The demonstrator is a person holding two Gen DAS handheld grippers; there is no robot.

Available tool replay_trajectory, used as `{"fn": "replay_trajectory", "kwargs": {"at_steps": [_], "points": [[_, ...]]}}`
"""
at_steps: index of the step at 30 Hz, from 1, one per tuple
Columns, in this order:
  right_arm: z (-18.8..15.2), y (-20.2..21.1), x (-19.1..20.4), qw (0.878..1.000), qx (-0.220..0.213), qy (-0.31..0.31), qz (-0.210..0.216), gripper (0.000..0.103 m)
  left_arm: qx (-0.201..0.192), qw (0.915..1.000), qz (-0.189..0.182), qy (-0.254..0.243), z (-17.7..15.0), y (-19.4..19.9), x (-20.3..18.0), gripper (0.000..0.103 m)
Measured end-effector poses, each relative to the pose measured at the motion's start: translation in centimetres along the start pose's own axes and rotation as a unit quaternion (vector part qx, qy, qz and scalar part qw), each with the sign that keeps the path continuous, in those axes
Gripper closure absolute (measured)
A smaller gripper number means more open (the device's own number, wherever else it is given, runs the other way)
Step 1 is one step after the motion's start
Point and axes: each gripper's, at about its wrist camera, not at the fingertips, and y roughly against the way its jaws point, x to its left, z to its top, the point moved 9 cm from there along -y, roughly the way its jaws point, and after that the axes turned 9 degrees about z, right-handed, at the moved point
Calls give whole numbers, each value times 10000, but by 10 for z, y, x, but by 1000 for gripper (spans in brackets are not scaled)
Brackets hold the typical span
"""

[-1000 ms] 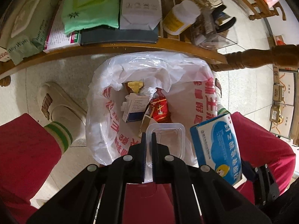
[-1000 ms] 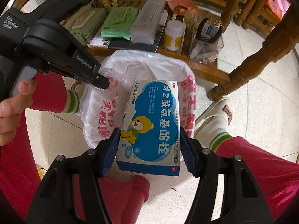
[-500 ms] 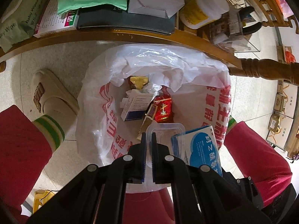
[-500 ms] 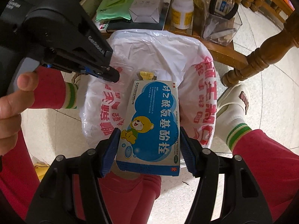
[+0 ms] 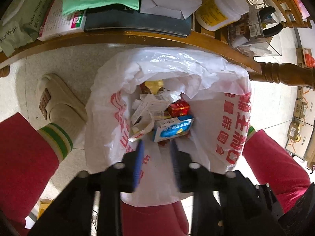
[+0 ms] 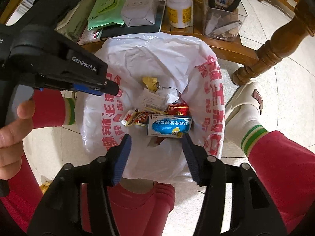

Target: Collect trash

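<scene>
Over the lined bin [image 6: 214, 106] between the person's knees, both grippers hang empty, the left gripper [image 5: 157, 147] opening, the right gripper [image 6: 156, 147] wide, so the blue box [image 6: 170, 126] lies inside with the other trash.

White pill bottle [image 6: 178, 7] beside green wipes pack [image 6: 107, 9]; beige slipper [image 5: 59, 100].

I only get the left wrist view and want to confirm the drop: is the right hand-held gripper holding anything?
Observer: No. The right wrist view shows the right hand-held gripper with its jaws apart and nothing between them.
Operator: Where is it pointing?
Observer: Down into the open white bag, with the blue box lying inside, just beyond its fingertips.
Operator: And my own one, seen from outside?
Observer: The left hand-held gripper reaches over the bag's left rim. Its jaws are opening and nothing hangs from the tip.
</scene>
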Motion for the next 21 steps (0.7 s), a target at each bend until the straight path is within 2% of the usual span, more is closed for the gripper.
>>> {"fn": "replay_trajectory", "kwargs": {"at_steps": [1,4,12,21], "points": [[0,0,0,10000,10,-12,11,47,28,10000,13,1,-1,-1,0,64],[-1,0,1,10000,9,5,13,47,81,10000,22,32,-2,-3,2,61],[0,4,4,10000,-43,24,32,47,107,9999,115,24,-5,-4,8,57],[0,20,10,9996,-250,89,-19,46,-151,9991,381,-147,-18,12,12,55]]}}
